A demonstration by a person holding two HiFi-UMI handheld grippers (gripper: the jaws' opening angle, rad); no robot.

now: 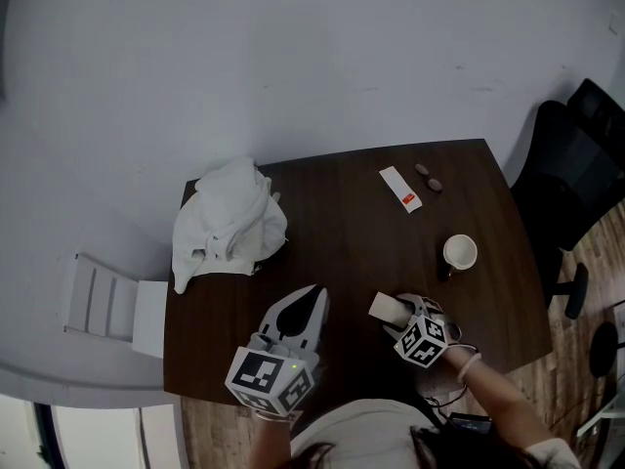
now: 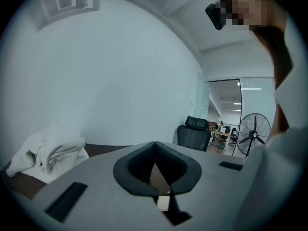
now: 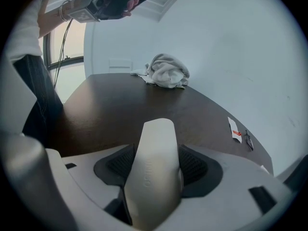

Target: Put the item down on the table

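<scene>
A pale, off-white oblong item (image 3: 153, 138) stands up between the jaws of my right gripper (image 3: 156, 163), which is shut on it. In the head view that gripper (image 1: 393, 313) is over the front right part of the dark wooden table (image 1: 342, 223), with the item (image 1: 383, 307) sticking out toward the left. Whether the item touches the tabletop I cannot tell. My left gripper (image 1: 314, 296) hovers over the table's front middle, its jaws closed tip to tip with nothing in them. In its own view the left gripper (image 2: 155, 144) points across the table toward the wall.
A crumpled white towel (image 1: 229, 223) lies at the back left. A white packet with a red mark (image 1: 400, 189) and two small dark things (image 1: 428, 176) lie at the back right, a white cup (image 1: 460, 252) at the right. A black office chair (image 1: 576, 184) stands beyond the right edge.
</scene>
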